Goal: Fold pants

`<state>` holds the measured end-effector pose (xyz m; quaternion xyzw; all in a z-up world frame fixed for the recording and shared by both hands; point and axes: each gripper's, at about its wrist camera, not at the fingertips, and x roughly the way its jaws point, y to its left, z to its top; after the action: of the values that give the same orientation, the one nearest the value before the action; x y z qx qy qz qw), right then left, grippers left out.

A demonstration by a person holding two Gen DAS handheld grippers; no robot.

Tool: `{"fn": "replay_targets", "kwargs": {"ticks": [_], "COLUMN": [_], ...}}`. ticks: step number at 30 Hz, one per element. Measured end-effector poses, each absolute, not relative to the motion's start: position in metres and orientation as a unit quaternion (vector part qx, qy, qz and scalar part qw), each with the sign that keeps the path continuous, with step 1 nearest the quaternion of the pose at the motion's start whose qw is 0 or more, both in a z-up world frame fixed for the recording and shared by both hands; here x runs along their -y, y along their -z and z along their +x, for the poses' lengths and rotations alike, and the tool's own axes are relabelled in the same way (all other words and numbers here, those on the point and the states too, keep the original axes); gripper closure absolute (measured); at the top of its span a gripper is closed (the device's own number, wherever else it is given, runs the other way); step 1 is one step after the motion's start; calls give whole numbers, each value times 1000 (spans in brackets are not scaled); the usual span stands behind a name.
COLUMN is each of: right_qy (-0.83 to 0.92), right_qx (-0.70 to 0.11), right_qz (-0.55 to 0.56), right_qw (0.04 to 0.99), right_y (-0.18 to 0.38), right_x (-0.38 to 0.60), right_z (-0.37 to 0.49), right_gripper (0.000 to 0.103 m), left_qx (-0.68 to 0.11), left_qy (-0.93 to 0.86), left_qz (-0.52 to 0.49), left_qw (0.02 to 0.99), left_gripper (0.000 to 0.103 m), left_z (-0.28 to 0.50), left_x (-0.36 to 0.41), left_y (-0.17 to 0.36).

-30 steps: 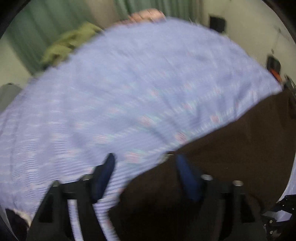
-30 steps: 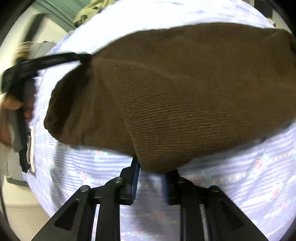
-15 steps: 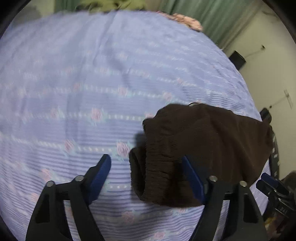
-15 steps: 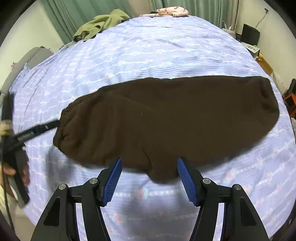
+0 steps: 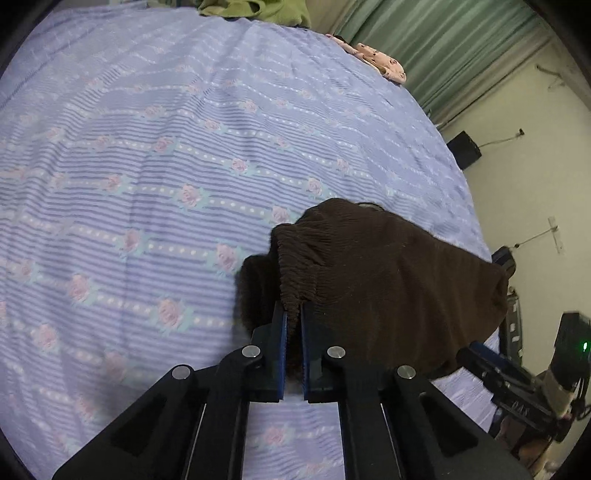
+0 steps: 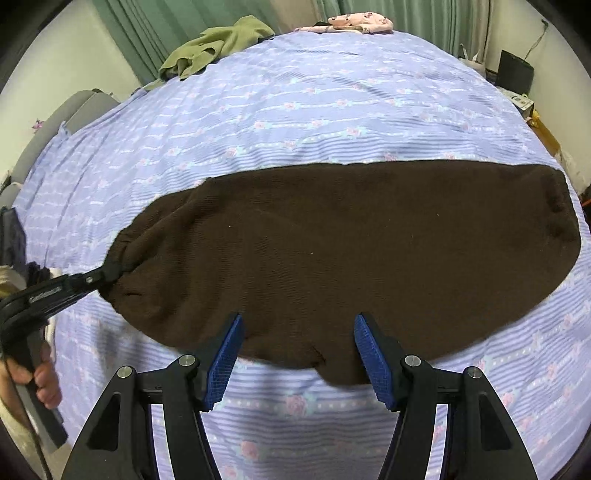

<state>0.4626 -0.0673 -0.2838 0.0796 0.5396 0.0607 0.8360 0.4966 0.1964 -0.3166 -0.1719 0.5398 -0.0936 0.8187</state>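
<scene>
The dark brown pants [image 6: 351, 251] lie flat across the lilac flowered bedsheet [image 6: 295, 110], folded lengthwise. In the left wrist view the ribbed waistband end of the pants [image 5: 388, 288] bunches up where my left gripper [image 5: 291, 314] is shut on it. The right wrist view shows that left gripper [image 6: 107, 271] pinching the pants' left end, with a hand on its grip. My right gripper [image 6: 299, 328] hovers open over the pants' near edge, with nothing pressed between its blue pads [image 6: 225, 358]. It also shows at the right of the left wrist view as the right gripper [image 5: 480, 354].
A green garment [image 6: 218, 44] and a pink flowered garment [image 6: 354, 22] lie at the bed's far edge, before green curtains. A black box [image 6: 515, 72] stands by the wall at the right. A grey seat [image 6: 74, 110] is beside the bed at the left.
My left gripper swung over to the waistband end and closed on it. My right gripper let go of the pants' near edge, opened and rose; the pants now lie flat.
</scene>
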Motion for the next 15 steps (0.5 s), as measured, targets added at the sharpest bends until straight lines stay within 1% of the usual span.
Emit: {"fn": "replay_targets", "kwargs": {"ticks": [2,5,9,11,13,15], "right_qy": [-65,-66,-60,-56,-52,-44], "right_qx": [-540,-544,-547,-541,-531,-517], "right_qz": [81,76,73,70,72,77], "right_qw": [835,833,832,836,843,851], "right_y": [285,289,291,287,281,273], "right_x": [67,65,65,67,73,83], "right_z": [459,455,454,452,448,444], "right_gripper": [39,39,40,40,40,40], "left_qx": [-545,-557,-569,-571,-559,-530], "left_qy": [85,62,38,30,6,0], "left_qz": [-163,-167,-128,-91,-23,25], "left_qw": [818,811,811,815,829,848], "left_gripper": [95,94,88,81,61,52], "left_z": [496,510,525,527,521,511], "left_x": [-201,-207,-200,-191,-179,-169], "left_y": [321,342,358,353,333,310]}}
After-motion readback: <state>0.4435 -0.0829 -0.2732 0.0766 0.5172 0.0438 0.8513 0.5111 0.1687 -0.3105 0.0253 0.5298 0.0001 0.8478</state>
